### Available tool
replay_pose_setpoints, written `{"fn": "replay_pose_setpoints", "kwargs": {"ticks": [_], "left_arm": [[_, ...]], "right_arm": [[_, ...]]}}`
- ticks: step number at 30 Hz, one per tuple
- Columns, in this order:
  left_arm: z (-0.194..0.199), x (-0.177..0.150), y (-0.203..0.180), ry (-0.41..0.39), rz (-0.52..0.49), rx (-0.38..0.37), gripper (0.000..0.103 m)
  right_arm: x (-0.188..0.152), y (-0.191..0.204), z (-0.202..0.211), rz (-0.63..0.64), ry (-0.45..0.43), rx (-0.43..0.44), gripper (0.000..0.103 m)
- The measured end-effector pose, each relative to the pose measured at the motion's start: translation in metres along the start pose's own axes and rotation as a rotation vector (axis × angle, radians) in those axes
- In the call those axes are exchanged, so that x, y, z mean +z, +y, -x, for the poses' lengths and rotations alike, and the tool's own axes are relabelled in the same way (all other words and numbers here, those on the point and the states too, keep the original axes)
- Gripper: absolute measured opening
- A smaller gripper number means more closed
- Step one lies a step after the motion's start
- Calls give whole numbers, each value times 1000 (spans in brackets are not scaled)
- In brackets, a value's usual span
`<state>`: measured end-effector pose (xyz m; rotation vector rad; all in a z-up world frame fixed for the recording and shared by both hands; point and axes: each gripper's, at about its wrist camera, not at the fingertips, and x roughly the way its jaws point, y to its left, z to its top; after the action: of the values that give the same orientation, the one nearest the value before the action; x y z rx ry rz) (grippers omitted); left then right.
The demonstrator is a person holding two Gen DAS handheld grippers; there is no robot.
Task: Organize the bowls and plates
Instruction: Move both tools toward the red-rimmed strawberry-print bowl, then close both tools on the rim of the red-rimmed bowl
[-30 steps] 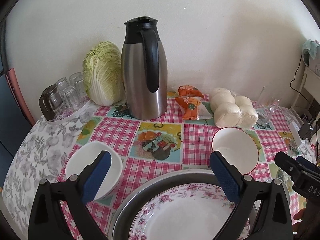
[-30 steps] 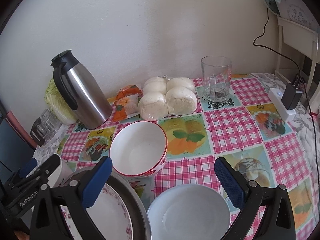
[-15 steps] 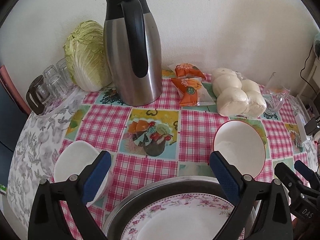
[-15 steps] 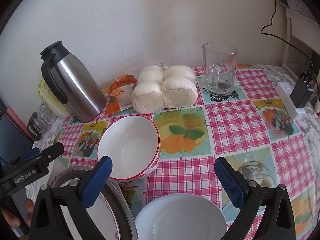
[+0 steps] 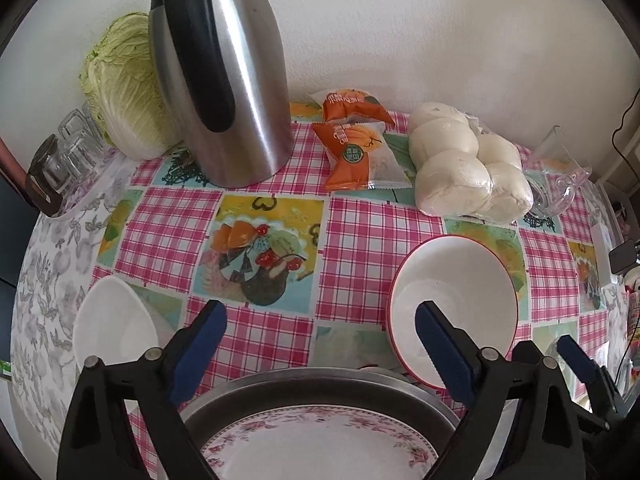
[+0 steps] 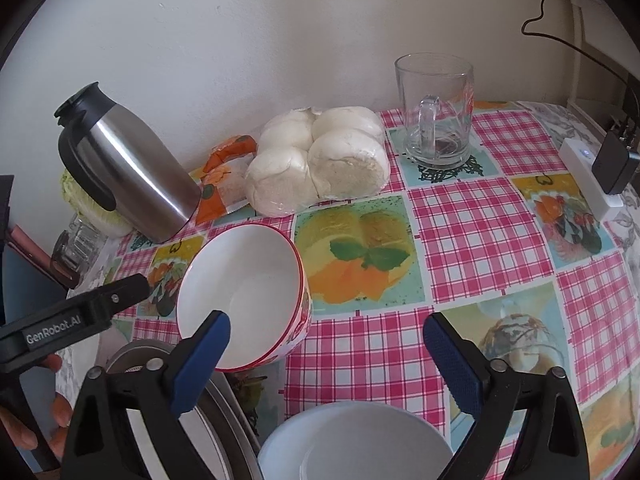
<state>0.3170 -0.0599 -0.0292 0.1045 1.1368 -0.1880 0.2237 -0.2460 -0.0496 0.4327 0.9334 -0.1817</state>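
Observation:
A flowered plate (image 5: 320,452) lies in a metal basin (image 5: 320,380) right under my left gripper (image 5: 320,344). Its jaws are closing, wide apart, with nothing pressed between the pads. A white bowl (image 5: 116,320) sits to its left and a red-rimmed bowl (image 5: 452,304) to its right. In the right wrist view my right gripper (image 6: 328,360) hangs over a plain white dish (image 6: 356,440). Its jaws are closing too and hold nothing. The red-rimmed bowl (image 6: 244,292) stands just past its left finger, beside the basin (image 6: 224,404). The left gripper (image 6: 80,316) shows at the left edge.
A steel jug (image 5: 224,80), a cabbage (image 5: 124,88) and small glasses (image 5: 60,160) stand at the back left. Orange snack packs (image 5: 356,144), wrapped buns (image 5: 464,168) and a glass mug (image 6: 436,108) line the wall. A charger (image 6: 592,176) lies at the right edge.
Both views have moved forward and tipped down toward the table, so the jug and red-rimmed bowl loom larger. Both pairs of fingers stand slightly closer together.

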Motion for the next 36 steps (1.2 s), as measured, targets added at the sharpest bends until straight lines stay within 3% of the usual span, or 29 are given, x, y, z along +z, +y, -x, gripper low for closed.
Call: {"fn": "replay_pose_setpoints", "kwargs": {"ticks": [4, 7, 13, 26, 29, 36], "left_arm": [[-10, 3, -8, 14, -4, 4, 79], [-18, 4, -14, 23, -13, 15, 70], [-36, 5, -21, 52, -24, 11, 64], [-64, 1, -32, 115, -55, 10, 56], [-71, 0, -36, 134, -61, 9, 42], [-77, -2, -43, 148, -78, -5, 33]], "right_arm": [[-1, 3, -12, 2, 20, -4, 80], [-2, 5, -19, 5, 31, -10, 67], [-3, 9, -29, 24, 54, -17, 60], [-5, 15, -46, 21, 85, 10, 57], [-6, 19, -49, 25, 90, 16, 55], [-9, 21, -56, 22, 104, 37, 55]]}}
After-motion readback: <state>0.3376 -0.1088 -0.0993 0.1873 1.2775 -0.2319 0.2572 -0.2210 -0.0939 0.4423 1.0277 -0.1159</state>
